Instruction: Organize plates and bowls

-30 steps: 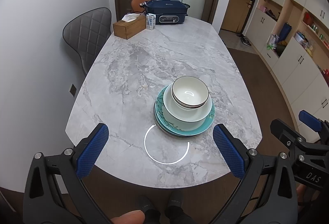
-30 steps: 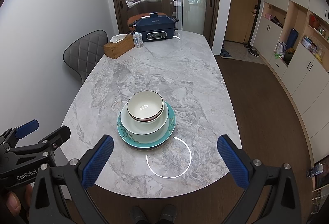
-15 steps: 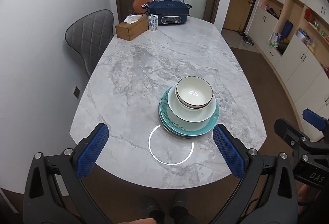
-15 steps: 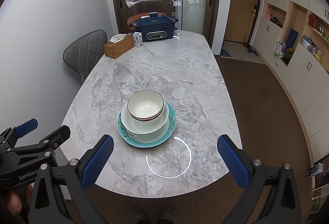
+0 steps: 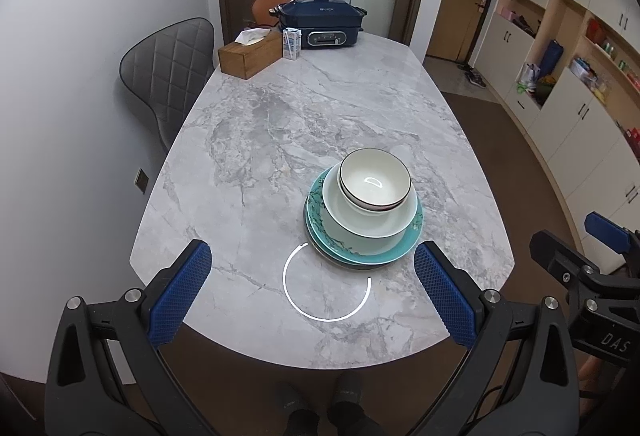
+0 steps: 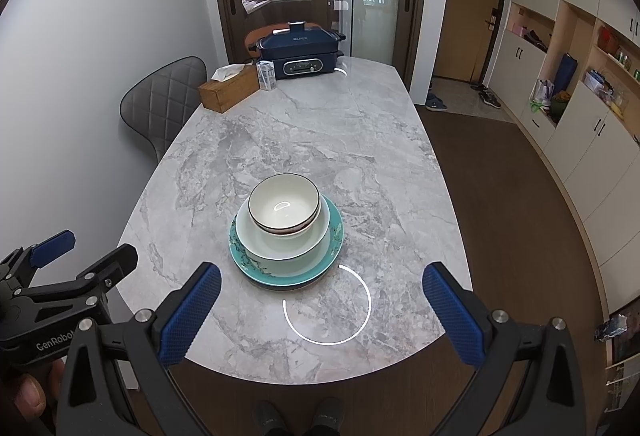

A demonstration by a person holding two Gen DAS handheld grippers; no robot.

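Note:
One stack of dishes stands near the front of the marble table (image 5: 312,116). A teal patterned plate (image 5: 404,252) (image 6: 336,260) lies at the bottom, a pale green shallow bowl (image 5: 396,222) (image 6: 256,240) rests on it, and nested white bowls with a dark rim (image 5: 374,182) (image 6: 284,202) sit on top. My left gripper (image 5: 312,292) hangs open over the table's front edge, short of the stack and a little left of it. My right gripper (image 6: 322,310) is open too, just before the stack and slightly right. Neither holds anything.
At the far end stand a blue electric cooker (image 5: 322,24), a wooden tissue box (image 5: 250,54) and a small carton (image 5: 291,43). A grey quilted chair (image 5: 168,68) is at the table's left side. Cabinets (image 5: 580,76) line the right wall. Feet (image 6: 296,418) show below the near edge.
The left view has shifted a little: the stack now sits further right and the far end looks nearer. The right view is almost unchanged. Both grippers stay open.

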